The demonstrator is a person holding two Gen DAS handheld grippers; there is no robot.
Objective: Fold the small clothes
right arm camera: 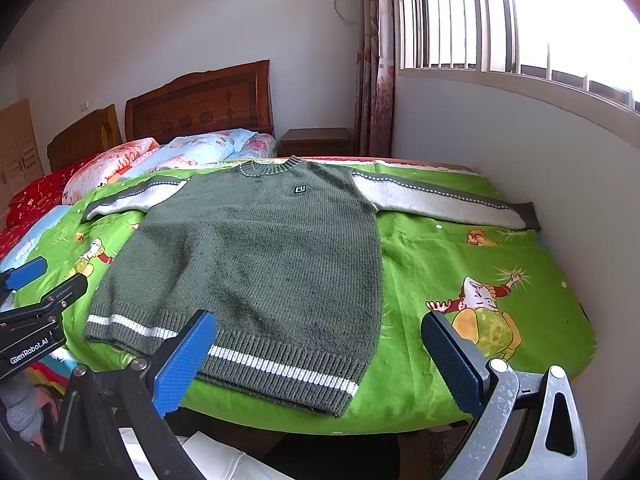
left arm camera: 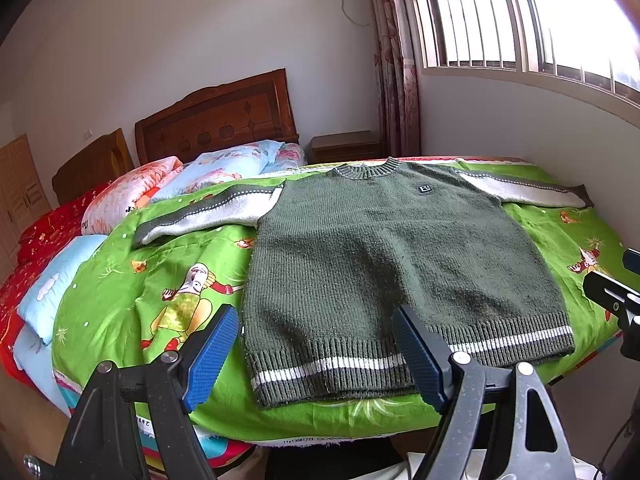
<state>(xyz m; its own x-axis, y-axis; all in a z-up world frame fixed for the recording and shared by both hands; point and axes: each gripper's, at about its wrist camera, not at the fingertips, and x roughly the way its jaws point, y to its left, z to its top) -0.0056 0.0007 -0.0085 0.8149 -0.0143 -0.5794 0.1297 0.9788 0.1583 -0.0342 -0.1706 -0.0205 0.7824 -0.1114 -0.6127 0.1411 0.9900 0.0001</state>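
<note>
On the green cartoon-print quilt (left arm camera: pixel 192 264) lies a ribbed dark-green knit sweater (left arm camera: pixel 384 256); my left gripper (left arm camera: pixel 316 356) and right gripper (right arm camera: pixel 320 364) both gape wide, holding nothing.

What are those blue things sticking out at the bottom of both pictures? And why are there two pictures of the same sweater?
The blue things are the rubbery pads on two grabbers, a bit like big tongs. A person holds one in each hand, and each has a little camera looking out along its two fingers. So one picture is from the left gripper and the other from the right gripper. That is why you see the same room from two spots.

A green sweater with white sleeves lies flat on a green cartoon quilt on a bed, sleeves spread out. Behind it are pillows and a wooden headboard.

Both grabbers are open and hold nothing. They hang just in front of the sweater's striped bottom edge.
</note>
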